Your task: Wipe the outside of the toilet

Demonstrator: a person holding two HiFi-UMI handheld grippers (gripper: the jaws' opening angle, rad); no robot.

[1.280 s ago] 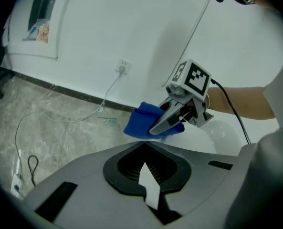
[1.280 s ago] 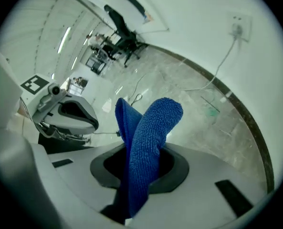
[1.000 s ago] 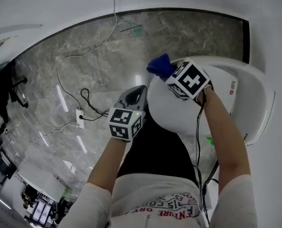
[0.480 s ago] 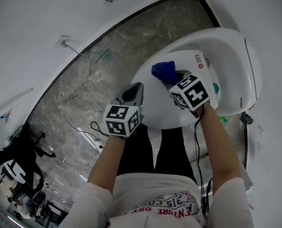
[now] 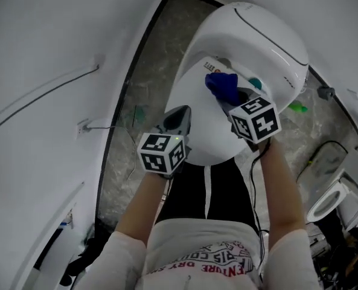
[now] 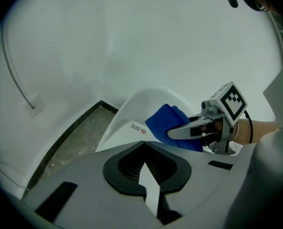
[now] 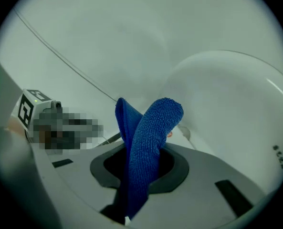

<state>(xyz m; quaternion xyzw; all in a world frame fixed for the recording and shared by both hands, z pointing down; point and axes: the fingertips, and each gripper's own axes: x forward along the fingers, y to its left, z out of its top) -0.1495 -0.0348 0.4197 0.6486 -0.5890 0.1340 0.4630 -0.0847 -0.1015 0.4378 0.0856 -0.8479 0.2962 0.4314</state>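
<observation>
Over the glossy white porcelain toilet [image 5: 269, 38], a deep-blue microfibre cloth [image 7: 148, 137] is clamped in the right gripper's [image 7: 131, 185] jaws.
The cloth rises from between the closed jaws in two nubbly folded lobes, its free end above the back of the lid; whether it touches the porcelain cannot be told. The left gripper [image 6: 143, 175], at the toilet's left edge, has its jaws pressed together on nothing.

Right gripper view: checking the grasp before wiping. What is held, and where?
The right gripper pinches a blue cloth by its bunched lower end, the rest sticking up past the jaws. The left gripper holds nothing.
</observation>
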